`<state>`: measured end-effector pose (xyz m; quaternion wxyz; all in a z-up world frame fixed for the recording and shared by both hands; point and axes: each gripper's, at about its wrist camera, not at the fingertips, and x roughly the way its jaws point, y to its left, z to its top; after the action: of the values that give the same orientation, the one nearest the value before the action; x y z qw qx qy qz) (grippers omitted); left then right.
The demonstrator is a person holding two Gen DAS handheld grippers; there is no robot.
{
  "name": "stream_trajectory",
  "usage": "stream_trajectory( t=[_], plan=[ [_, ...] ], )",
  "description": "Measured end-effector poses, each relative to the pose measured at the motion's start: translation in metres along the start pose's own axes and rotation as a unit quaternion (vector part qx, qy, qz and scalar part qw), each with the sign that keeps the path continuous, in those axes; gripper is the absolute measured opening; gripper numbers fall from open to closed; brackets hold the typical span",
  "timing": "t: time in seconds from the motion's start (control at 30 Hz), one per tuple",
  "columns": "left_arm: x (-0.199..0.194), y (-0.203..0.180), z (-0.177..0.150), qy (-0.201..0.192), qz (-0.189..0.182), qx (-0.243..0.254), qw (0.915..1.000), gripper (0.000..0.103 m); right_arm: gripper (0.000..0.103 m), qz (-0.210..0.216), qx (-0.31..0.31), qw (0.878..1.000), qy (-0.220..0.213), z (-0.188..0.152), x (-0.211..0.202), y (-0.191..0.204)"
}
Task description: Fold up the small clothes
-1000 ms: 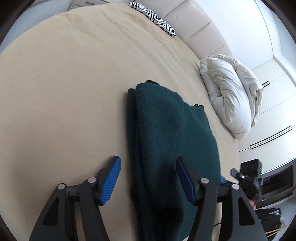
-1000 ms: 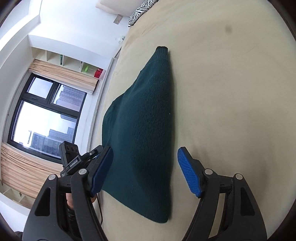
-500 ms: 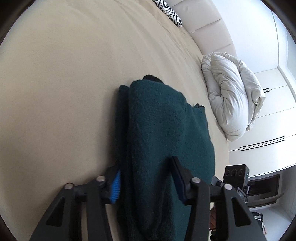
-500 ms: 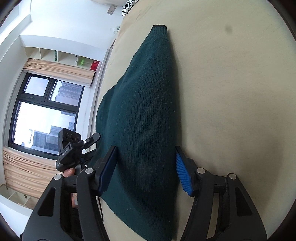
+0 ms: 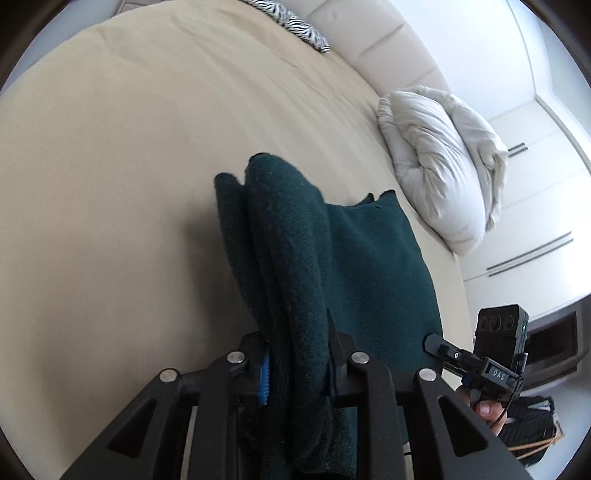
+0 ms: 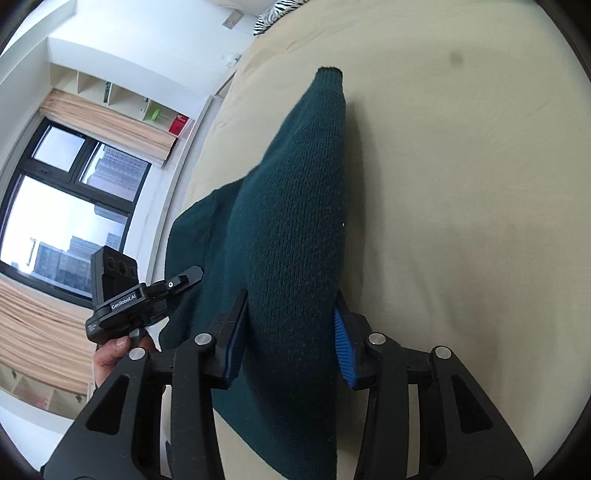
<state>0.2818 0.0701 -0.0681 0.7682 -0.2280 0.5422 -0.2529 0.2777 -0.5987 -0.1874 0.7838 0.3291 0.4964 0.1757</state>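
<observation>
A dark green knitted sweater (image 5: 332,258) lies partly folded on the beige bed (image 5: 110,166). My left gripper (image 5: 297,363) is shut on a bunched folded edge of the sweater and lifts it off the sheet. In the right wrist view the sweater (image 6: 295,221) rises as a ridge toward its far cuff. My right gripper (image 6: 290,347) is shut on its near edge, blue pads pressed into the knit. The other gripper shows at the left in the right wrist view (image 6: 125,295) and at the right in the left wrist view (image 5: 491,354).
A rumpled white duvet (image 5: 443,173) lies at the bed's right edge by white wardrobes. A zebra-print pillow (image 5: 295,18) sits at the cream headboard. In the right wrist view a window (image 6: 66,206) and shelves are beyond the bed's left edge.
Both grippers moved in over the sweater's edge and closed from wide open onto the fabric. The gripped edge is now bunched and raised.
</observation>
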Motion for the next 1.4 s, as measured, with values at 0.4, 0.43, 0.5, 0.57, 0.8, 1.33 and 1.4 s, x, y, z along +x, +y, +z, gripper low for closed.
stream_trajectory(
  t=[0.4, 0.43, 0.5, 0.57, 0.8, 1.33, 1.4],
  plan=[
    [-0.038, -0.035, -0.127, 0.019, -0.032, 0.025, 0.9990, 0.023, 0.038, 0.016, -0.007, 1.000, -0.018, -0.154, -0.090, 0.020],
    [-0.037, -0.035, -0.135, 0.023, -0.036, 0.022, 0.9989, 0.023, 0.038, 0.016, -0.001, 1.000, -0.019, -0.159, -0.094, 0.020],
    [-0.034, -0.036, -0.148, 0.027, -0.035, 0.020, 0.9988, 0.024, 0.038, 0.019, 0.011, 1.000, -0.023, -0.165, -0.102, 0.018],
    [-0.027, -0.035, -0.156, 0.032, -0.024, 0.023, 0.9989, 0.024, 0.038, 0.013, 0.020, 0.999, -0.024, -0.166, -0.108, 0.012],
    [-0.005, -0.002, -0.167, 0.036, -0.032, -0.030, 0.9984, 0.030, 0.038, 0.029, 0.067, 0.997, -0.022, -0.173, -0.100, -0.019],
    [-0.061, -0.086, -0.194, -0.041, 0.013, 0.115, 0.9925, 0.036, 0.046, 0.077, 0.028, 0.995, -0.063, -0.162, -0.126, 0.029],
    [-0.044, -0.082, -0.201, -0.019, 0.015, 0.117, 0.9928, 0.036, 0.046, 0.093, 0.013, 0.995, -0.040, -0.163, -0.112, 0.041]
  ],
)
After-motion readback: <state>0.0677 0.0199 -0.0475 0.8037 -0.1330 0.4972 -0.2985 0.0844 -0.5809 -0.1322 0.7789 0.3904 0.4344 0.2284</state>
